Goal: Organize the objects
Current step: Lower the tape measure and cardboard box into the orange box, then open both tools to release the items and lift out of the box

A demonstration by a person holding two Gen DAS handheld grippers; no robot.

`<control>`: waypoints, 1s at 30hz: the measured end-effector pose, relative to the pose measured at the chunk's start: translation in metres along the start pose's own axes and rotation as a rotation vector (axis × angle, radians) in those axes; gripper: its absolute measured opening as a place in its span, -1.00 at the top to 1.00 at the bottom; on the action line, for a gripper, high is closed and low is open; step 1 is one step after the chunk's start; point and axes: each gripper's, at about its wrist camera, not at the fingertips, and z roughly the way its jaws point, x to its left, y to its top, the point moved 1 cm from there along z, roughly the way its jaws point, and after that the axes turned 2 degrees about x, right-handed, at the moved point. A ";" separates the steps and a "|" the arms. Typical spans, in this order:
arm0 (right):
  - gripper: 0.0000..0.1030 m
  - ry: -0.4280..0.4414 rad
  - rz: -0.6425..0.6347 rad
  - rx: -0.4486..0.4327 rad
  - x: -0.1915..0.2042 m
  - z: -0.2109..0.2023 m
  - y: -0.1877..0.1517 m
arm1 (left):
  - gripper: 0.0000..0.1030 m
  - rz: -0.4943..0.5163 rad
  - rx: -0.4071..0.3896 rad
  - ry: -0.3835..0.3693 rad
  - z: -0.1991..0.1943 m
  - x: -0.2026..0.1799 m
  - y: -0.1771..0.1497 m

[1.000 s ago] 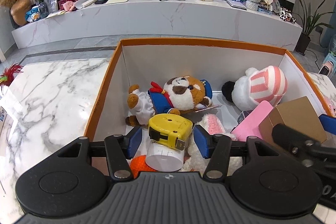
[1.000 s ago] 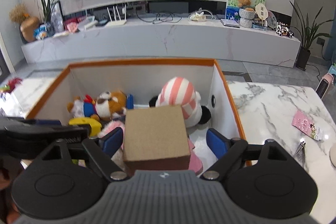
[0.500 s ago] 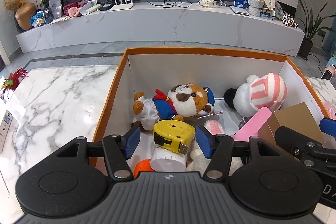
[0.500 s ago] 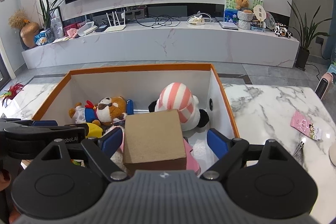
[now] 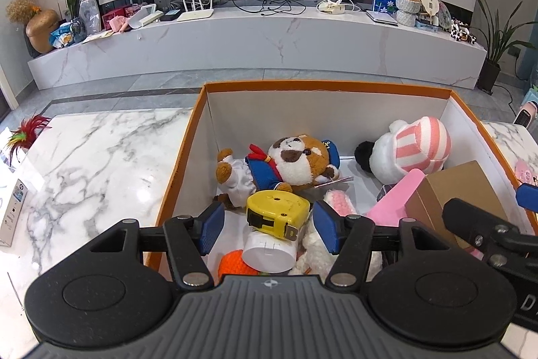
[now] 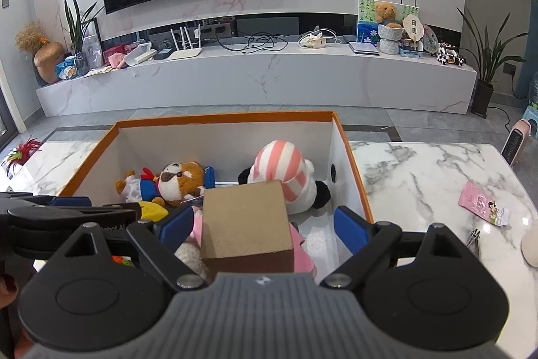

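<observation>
On the marble worktop (image 5: 94, 164) stands an orange-rimmed box (image 5: 322, 85). The left claw (image 5: 267, 226) has just been opening; its pads stand clear of the yellow tape measure (image 5: 277, 212), which lies atop a white cylinder. At three o'clock, the right claw (image 6: 264, 229), also just widened, straddles the cardboard box (image 6: 247, 221) without touching.

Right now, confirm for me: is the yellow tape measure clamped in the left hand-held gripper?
No: the yellow tape measure rests on the white cylinder inside the box, with clear gaps between it and both blue pads of the left hand-held gripper.
</observation>
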 end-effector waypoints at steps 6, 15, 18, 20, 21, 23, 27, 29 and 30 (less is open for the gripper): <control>-0.77 0.002 -0.016 -0.001 0.004 -0.005 -0.001 | -0.33 0.002 -0.009 0.004 -0.007 -0.002 0.000; -0.81 -0.005 -0.019 -0.014 0.004 -0.022 -0.002 | -0.35 0.015 -0.021 0.005 -0.022 -0.004 -0.003; -0.82 -0.012 -0.026 -0.019 0.006 -0.032 -0.002 | -0.35 0.029 -0.024 0.024 -0.030 -0.005 -0.004; -0.83 -0.015 -0.033 -0.024 0.008 -0.040 -0.003 | -0.35 0.039 -0.038 0.030 -0.038 -0.006 -0.006; -0.83 -0.015 -0.037 -0.025 0.008 -0.043 -0.003 | -0.36 0.041 -0.045 0.029 -0.042 -0.006 -0.008; -0.84 -0.015 -0.044 -0.025 0.009 -0.049 -0.006 | -0.43 0.043 -0.047 0.021 -0.048 -0.005 -0.011; -0.84 -0.022 -0.057 -0.009 0.010 -0.059 -0.013 | -0.43 0.051 -0.033 0.025 -0.056 -0.001 -0.021; -0.84 -0.028 -0.069 0.001 0.010 -0.063 -0.017 | -0.43 0.061 -0.026 0.032 -0.060 -0.001 -0.027; -0.84 -0.028 -0.075 0.003 0.011 -0.066 -0.019 | -0.43 0.065 -0.025 0.032 -0.062 -0.001 -0.029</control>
